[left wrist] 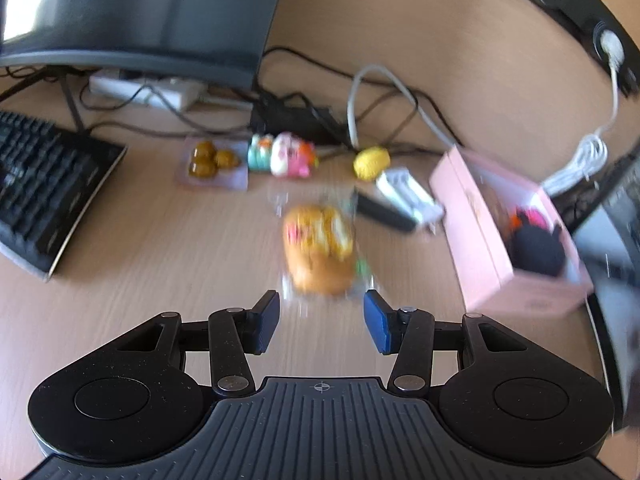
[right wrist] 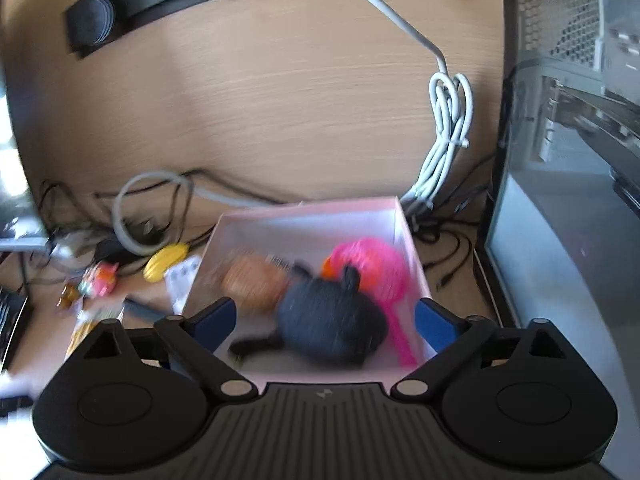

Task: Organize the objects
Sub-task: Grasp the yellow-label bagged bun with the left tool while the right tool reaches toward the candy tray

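Note:
My left gripper (left wrist: 322,322) is open and empty just short of a wrapped bun (left wrist: 320,252) lying on the desk. Behind it lie a packet of brown balls (left wrist: 212,160), colourful toy figures (left wrist: 282,154), a yellow knitted toy (left wrist: 371,162), a white pack (left wrist: 408,194) and a dark bar (left wrist: 384,212). The pink box (left wrist: 480,240) stands to the right. My right gripper (right wrist: 325,318) is open above the pink box (right wrist: 408,236), which holds a black knitted toy (right wrist: 332,324), a pink toy (right wrist: 374,268) and a brown bun (right wrist: 252,282).
A keyboard (left wrist: 44,184) and monitor (left wrist: 140,12) are at the left. Tangled cables (left wrist: 360,100) run along the back of the desk. A computer case (right wrist: 568,168) stands right of the box, with a coiled grey cable (right wrist: 448,120) beside it.

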